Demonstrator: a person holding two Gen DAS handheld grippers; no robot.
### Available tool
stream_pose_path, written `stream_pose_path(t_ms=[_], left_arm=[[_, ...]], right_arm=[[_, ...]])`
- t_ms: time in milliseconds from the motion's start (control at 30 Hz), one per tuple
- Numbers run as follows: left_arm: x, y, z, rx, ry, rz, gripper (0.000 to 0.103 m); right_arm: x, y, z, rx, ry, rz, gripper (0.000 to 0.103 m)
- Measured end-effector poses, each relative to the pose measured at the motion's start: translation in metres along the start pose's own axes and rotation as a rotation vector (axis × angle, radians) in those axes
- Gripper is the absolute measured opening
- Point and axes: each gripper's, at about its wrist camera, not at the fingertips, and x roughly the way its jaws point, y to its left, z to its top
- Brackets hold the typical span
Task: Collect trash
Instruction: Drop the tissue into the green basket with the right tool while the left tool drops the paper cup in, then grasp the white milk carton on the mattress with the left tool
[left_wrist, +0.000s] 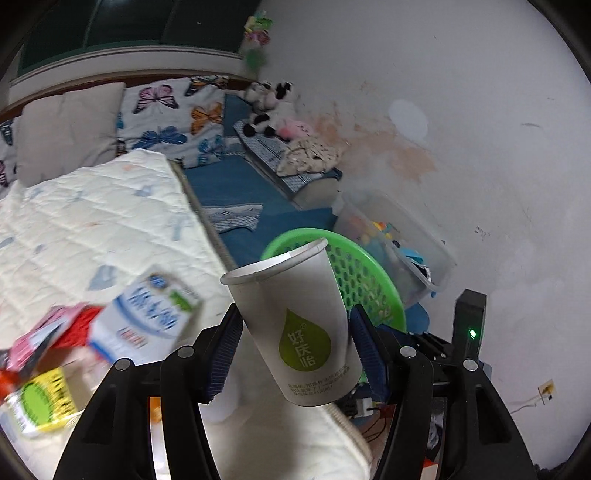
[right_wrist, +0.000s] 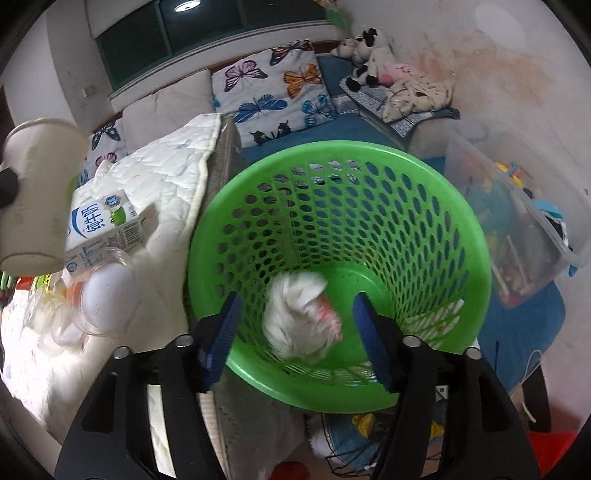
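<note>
My left gripper (left_wrist: 295, 347) is shut on a white paper cup (left_wrist: 295, 325) with a green drop logo, held tilted over the bed's edge. The same cup (right_wrist: 33, 195) shows blurred at the far left of the right wrist view. Behind it stands a green mesh basket (left_wrist: 362, 273). My right gripper (right_wrist: 295, 336) hangs open over that basket (right_wrist: 424, 177). A blurred white crumpled wad (right_wrist: 301, 321) with pink marks shows between its fingers, inside the basket, touching neither pad.
On the white quilt (left_wrist: 92, 221) lie a milk carton (left_wrist: 147, 321), red and pink wrappers (left_wrist: 55, 332), a yellow-green packet (left_wrist: 37, 402) and clear plastic cups (right_wrist: 103, 295). A clear storage box (right_wrist: 517, 206) of toys stands right of the basket, by the wall.
</note>
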Motion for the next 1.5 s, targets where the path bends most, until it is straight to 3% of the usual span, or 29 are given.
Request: stream_pose_path(t_ms=[267,567,667,1000,1233,1500], left_arm=[[0.055,-0.026,0.009,0.039,0.081,-0.026,0.059],[0.106,-0.041,0.005,0.066,0.165,-0.016,0.062],[0.115,-0.044,0.000,0.068,0.182,-0.012,0.071],[0.095,-0.043,-0.004,0.139,0.140,0.050,0.072],[0.061,-0.019,0.006,0.216,0.083,0.199,0.072],[0.040,0.032,0.015,0.247,0.123,0.327,0.080]], right_arm=[[-0.016,-0.017,-0.009,0.051,-0.027,0.001,0.080],[-0.029,-0.027,-0.022,0.090,-0.032,0.006,0.083],[-0.031,-0.029,-0.025,0.103,-0.029,0.013,0.083],[-0.033,-0.026,-0.030,0.118,-0.022,0.023,0.084],[-0.039,-0.011,-0.026,0.093,-0.032,0.047,0.084],[-0.038,0.014,-0.017,0.051,-0.035,0.096,0.084]])
